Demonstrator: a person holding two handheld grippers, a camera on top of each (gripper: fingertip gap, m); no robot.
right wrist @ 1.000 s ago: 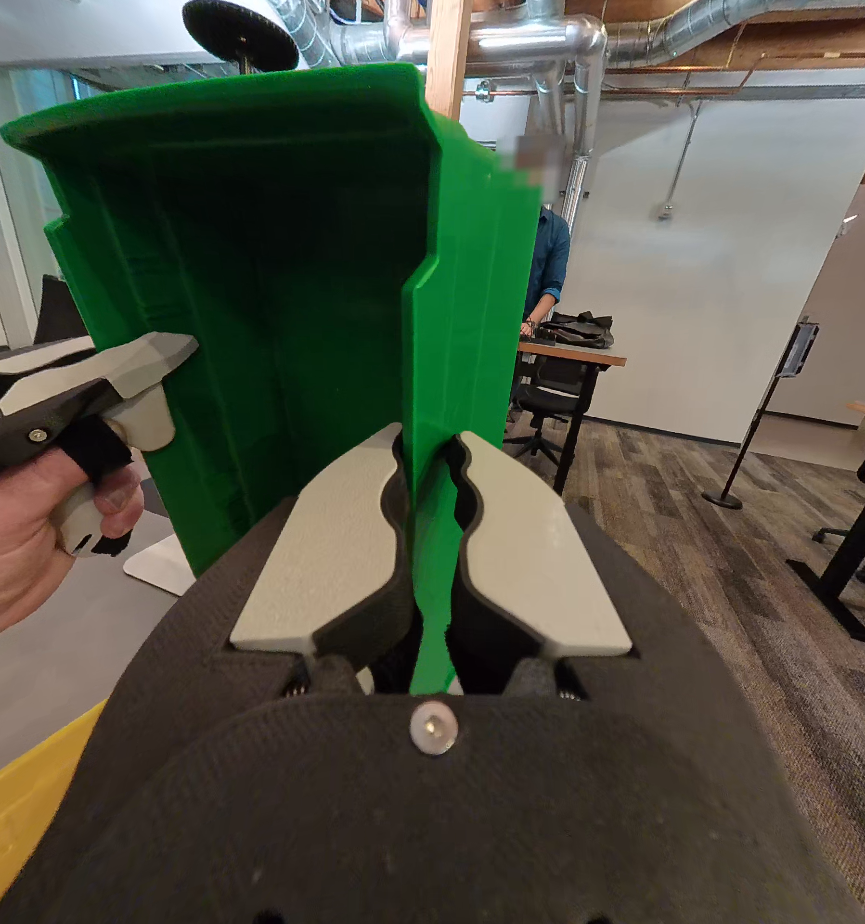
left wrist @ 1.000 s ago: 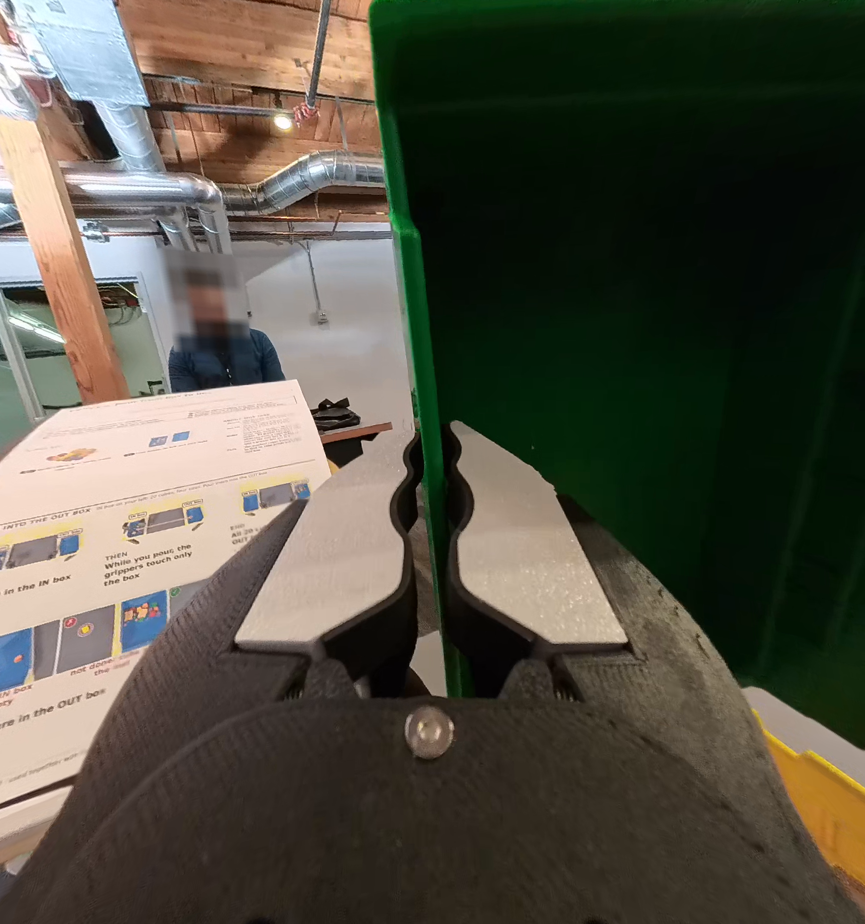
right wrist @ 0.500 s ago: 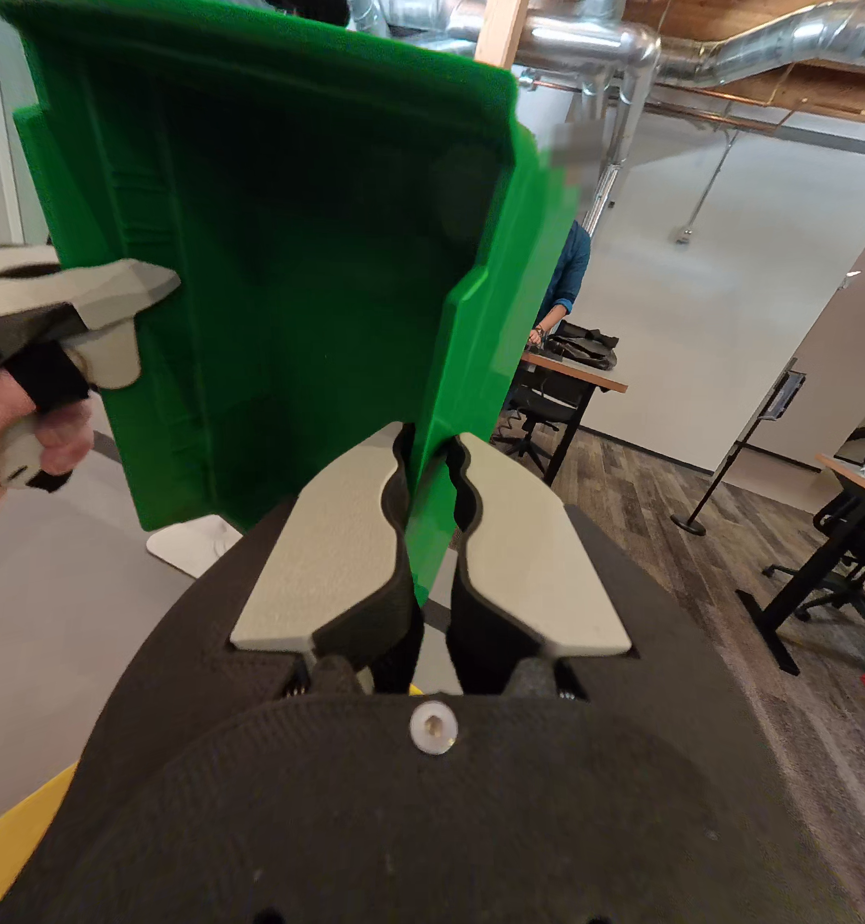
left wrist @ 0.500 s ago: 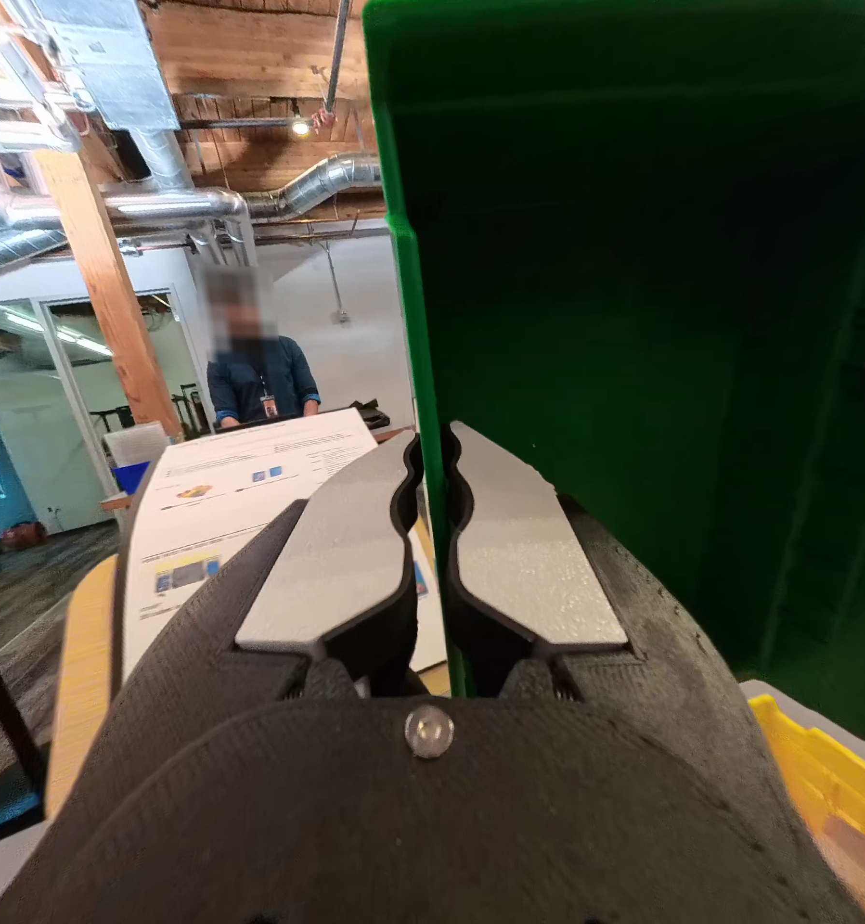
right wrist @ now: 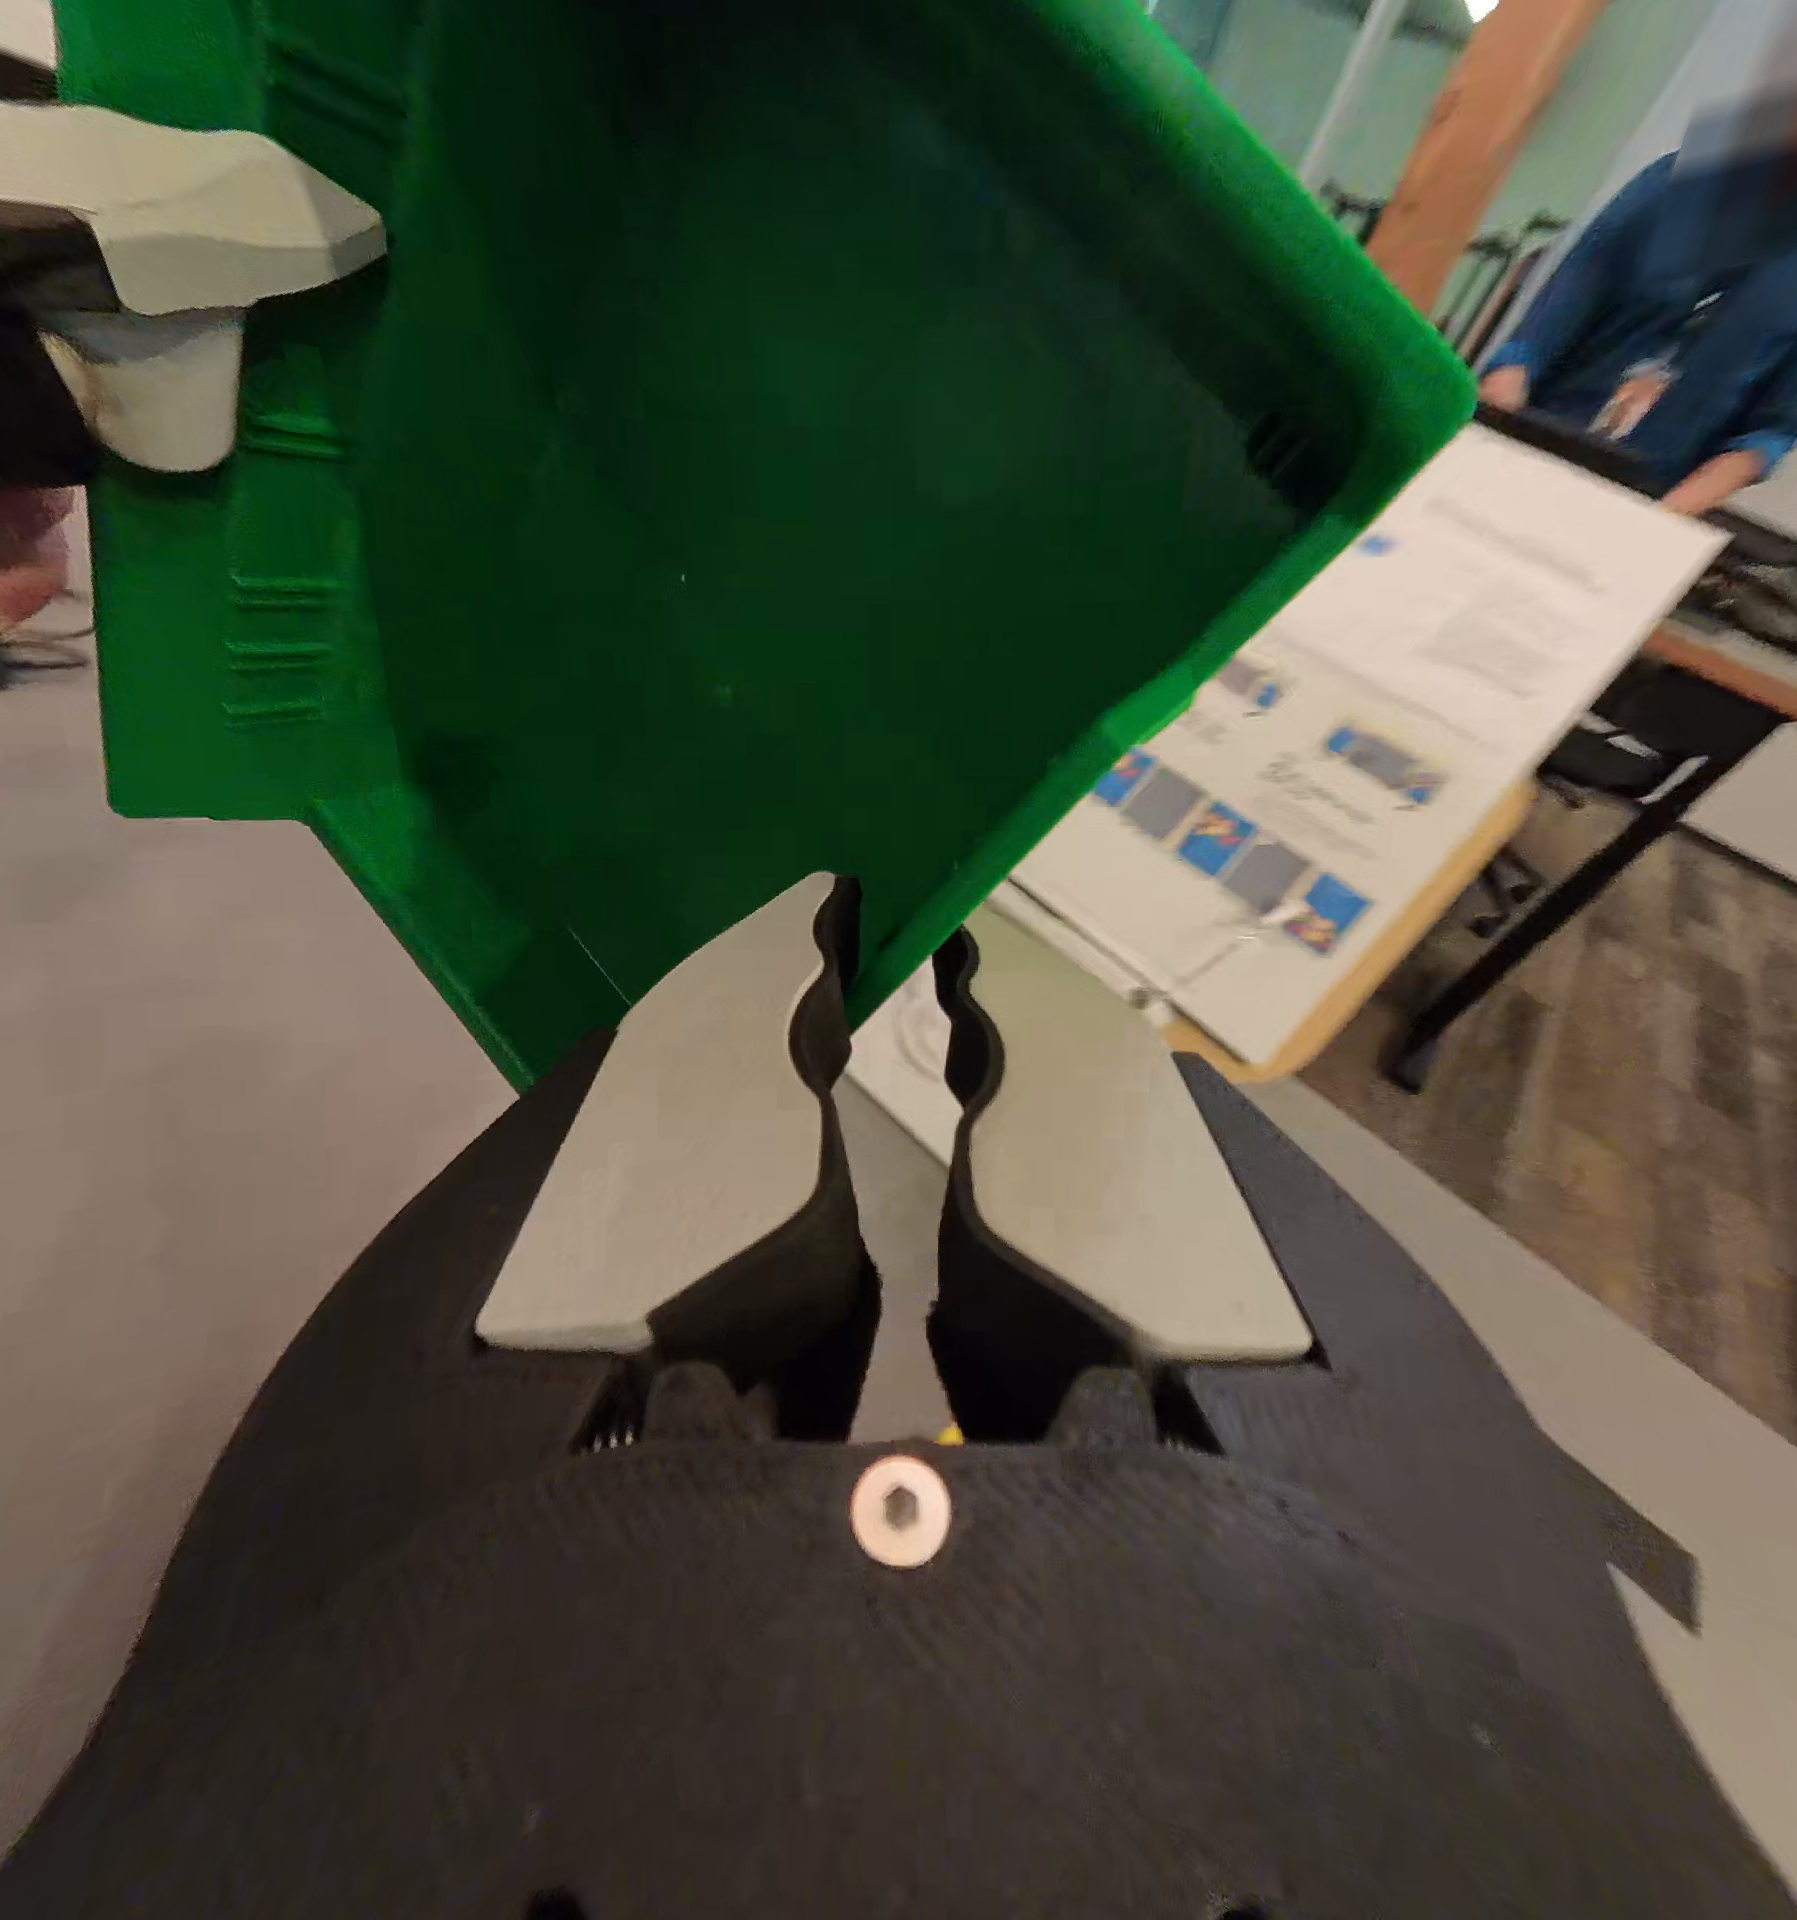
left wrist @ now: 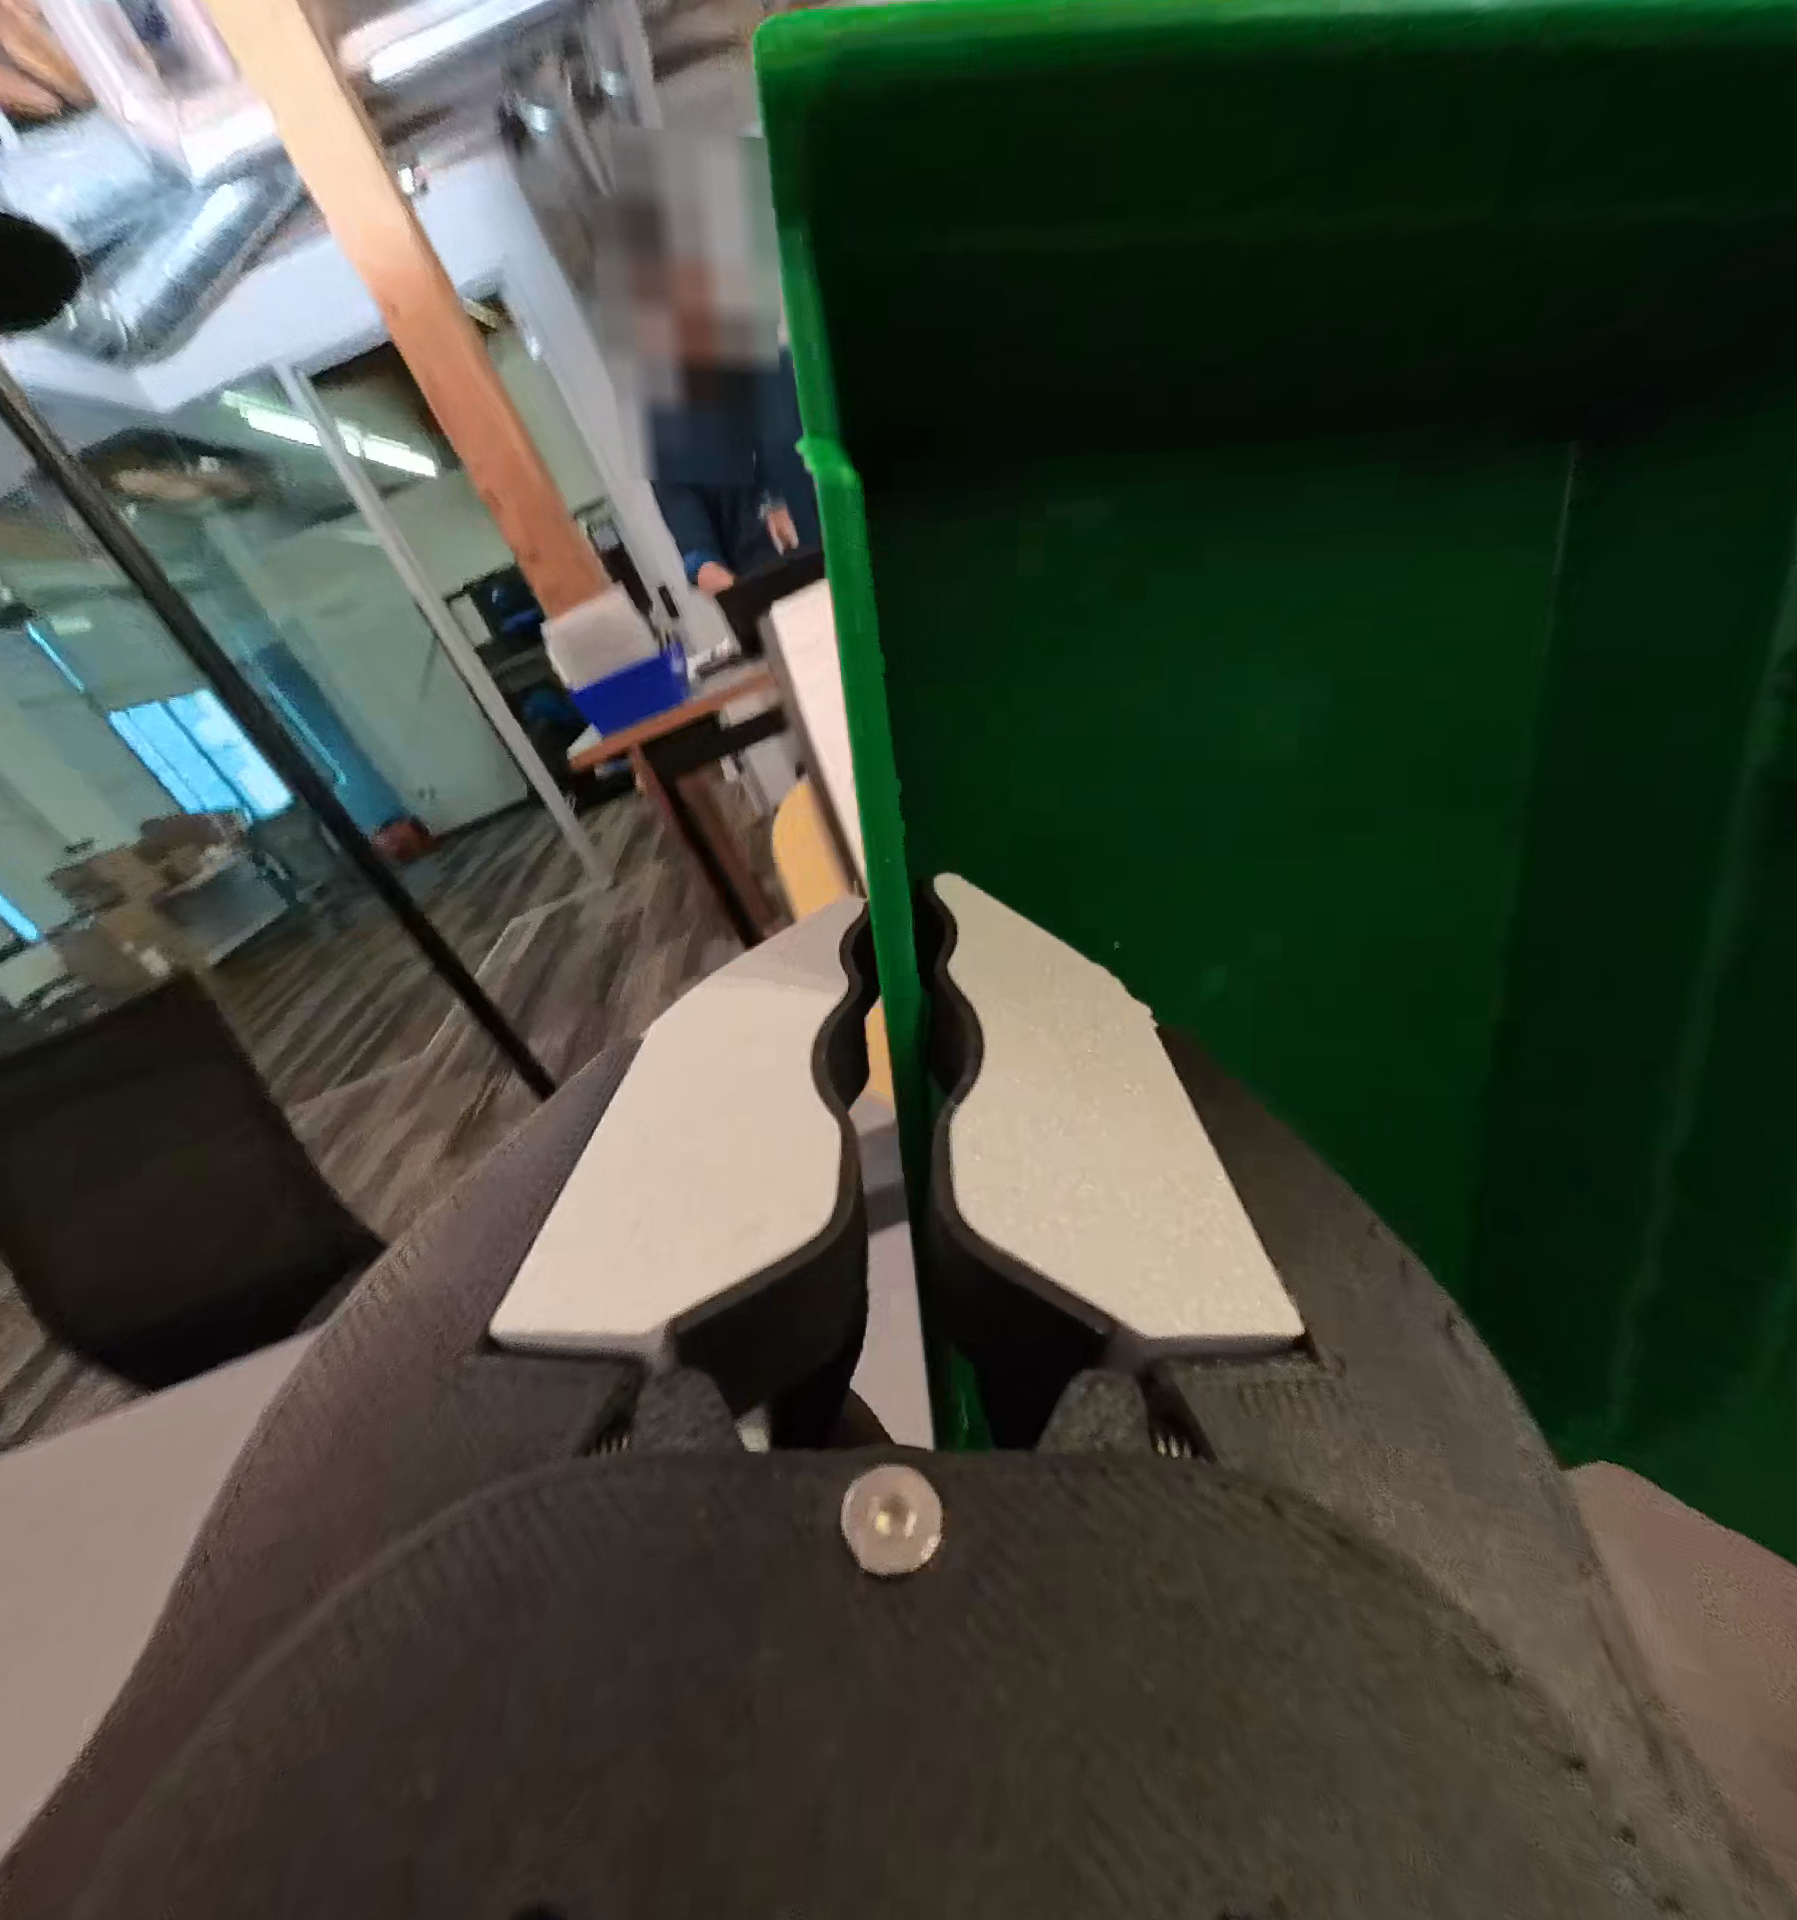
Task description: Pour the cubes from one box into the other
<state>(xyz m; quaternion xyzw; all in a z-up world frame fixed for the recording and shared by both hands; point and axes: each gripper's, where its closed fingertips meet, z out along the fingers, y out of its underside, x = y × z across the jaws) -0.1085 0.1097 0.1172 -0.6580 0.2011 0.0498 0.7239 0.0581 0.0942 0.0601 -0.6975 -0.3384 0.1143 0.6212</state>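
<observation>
One instruction sheet (right wrist: 1393, 727) beside green box (right wrist: 769, 468)

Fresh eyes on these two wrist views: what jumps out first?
The big green box fills both views, held up off the grey table and tilted, its inside bare of cubes as far as it shows. The left gripper is shut on one wall; the right gripper has only the rim's edge between its tips, and whether it clamps is unclear. Behind, a printed instruction sheet leans by the table edge.
</observation>
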